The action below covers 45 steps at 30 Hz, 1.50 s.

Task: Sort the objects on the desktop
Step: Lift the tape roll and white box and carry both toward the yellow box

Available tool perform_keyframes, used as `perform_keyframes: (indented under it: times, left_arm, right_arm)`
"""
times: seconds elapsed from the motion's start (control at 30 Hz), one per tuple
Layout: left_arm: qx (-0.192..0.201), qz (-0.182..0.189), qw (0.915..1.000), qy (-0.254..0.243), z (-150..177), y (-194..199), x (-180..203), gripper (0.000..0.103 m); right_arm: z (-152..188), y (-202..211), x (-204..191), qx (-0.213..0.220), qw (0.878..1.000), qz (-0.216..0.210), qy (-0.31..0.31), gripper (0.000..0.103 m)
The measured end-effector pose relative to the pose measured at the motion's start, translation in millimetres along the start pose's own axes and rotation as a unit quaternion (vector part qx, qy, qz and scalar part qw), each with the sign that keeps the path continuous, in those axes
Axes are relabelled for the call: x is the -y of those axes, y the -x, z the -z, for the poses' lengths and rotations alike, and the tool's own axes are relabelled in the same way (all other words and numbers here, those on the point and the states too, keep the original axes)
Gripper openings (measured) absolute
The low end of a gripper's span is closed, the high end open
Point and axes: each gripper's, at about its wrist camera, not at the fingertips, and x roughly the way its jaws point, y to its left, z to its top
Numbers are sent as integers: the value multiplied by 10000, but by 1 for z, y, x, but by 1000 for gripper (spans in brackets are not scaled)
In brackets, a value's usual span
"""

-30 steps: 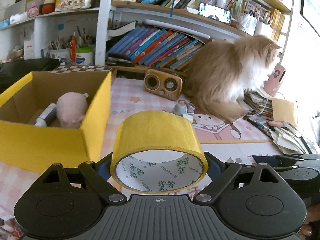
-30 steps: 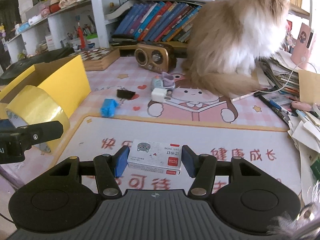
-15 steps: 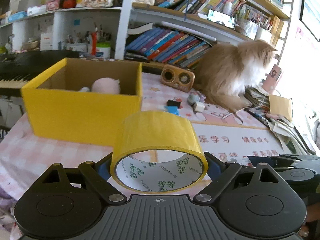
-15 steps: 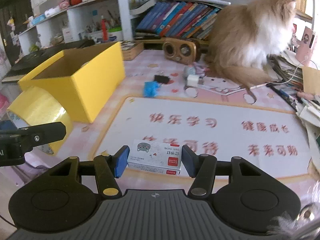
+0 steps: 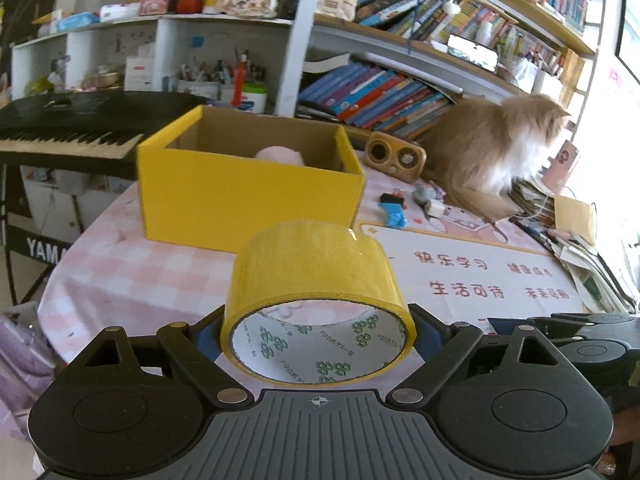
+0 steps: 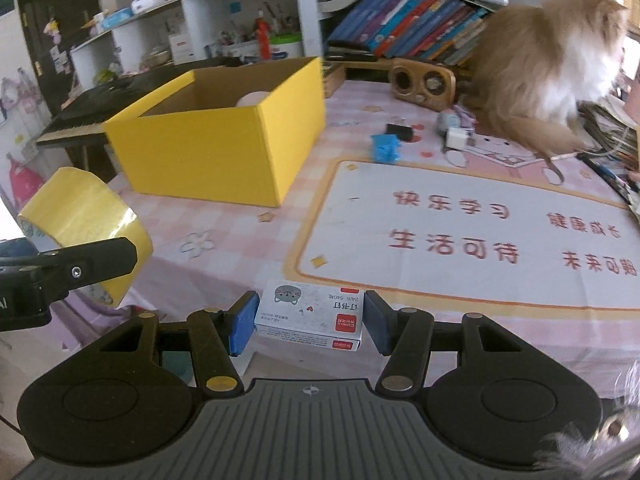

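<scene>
Right hand-held gripper (image 6: pixel 310 322) clamps staple box (image 6: pixel 310 314), unseen leftward

One tape roll (image 5: pixel 316 276) is in view, and one staple box (image 6: pixel 310 316). Two grippers show, the left (image 5: pixel 318 330) and the right (image 6: pixel 310 322). One yellow box (image 5: pixel 248 192) stands on the table, with one pink thing (image 5: pixel 280 155) inside (what it is cannot be told). Loose on the cloth lie one blue item (image 6: pixel 385 148), one black clip (image 6: pixel 399 131) and one white charger (image 6: pixel 458 136). There is one radio (image 5: pixel 396 156), one cat (image 6: pixel 548 68) and one keyboard (image 5: pixel 68 130). Books on the shelves are too many to count.
</scene>
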Motion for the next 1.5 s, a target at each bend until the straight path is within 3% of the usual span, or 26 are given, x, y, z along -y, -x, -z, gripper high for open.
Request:
perform_keyframes:
  times: [0.43, 1.03, 1.3, 1.5]
  left_arm:
    - [146, -331, 9988, 320, 8, 23, -34, 91]
    - [261, -454, 9979, 374, 3, 28, -52, 91]
    - [403, -485, 9973, 376, -11, 26, -58, 91]
    - [745, -468, 9957, 285, -40, 19, -57, 91]
  right_arm:
    - [-4, -7, -46, -36, 9980, -370, 517, 54]
    - [-10, -13, -68, -9, 9968, -478, 647, 54]
    - [-21, -17, -69, 35, 9963, -468, 723, 54]
    - [-46, -18, -67, 273, 9958, -480, 735, 54]
